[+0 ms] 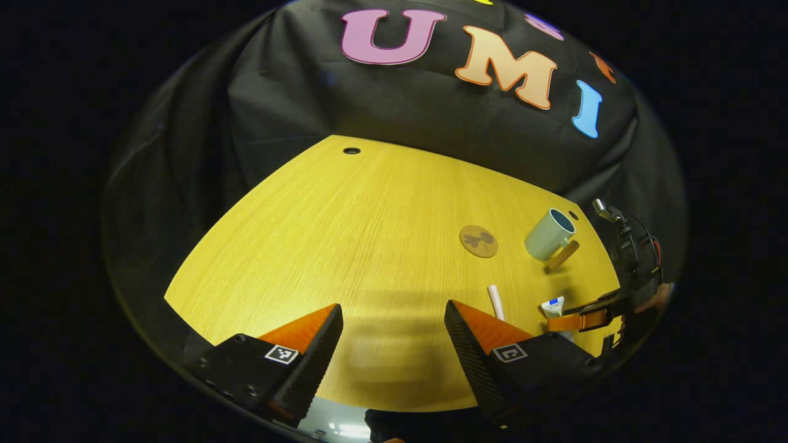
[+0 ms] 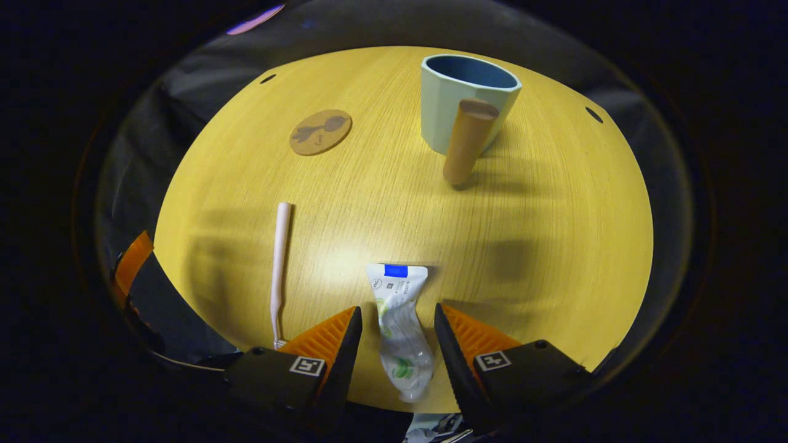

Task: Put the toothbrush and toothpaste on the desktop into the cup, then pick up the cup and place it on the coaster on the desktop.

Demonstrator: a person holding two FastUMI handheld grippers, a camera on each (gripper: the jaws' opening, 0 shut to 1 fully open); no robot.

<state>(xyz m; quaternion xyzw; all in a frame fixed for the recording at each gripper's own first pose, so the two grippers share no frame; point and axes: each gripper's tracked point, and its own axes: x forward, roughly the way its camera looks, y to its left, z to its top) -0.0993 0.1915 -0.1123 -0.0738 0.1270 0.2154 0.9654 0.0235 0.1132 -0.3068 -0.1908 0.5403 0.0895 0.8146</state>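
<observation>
Right gripper (image 2: 394,344) jaws apart, straddling crumpled white plastic toothpaste tube (image 2: 399,326) near front edge of yellow wooden desktop (image 2: 523,246); should lower, then squeeze mid-tube; left gripper (image 1: 394,344) apart, idle

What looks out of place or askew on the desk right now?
Nothing stands out. The cup stands upright and empty, apart from the coaster. The toothbrush and the toothpaste lie flat on the desktop, the crumpled tube between the right gripper fingers, ungripped. No spill shows.
</observation>
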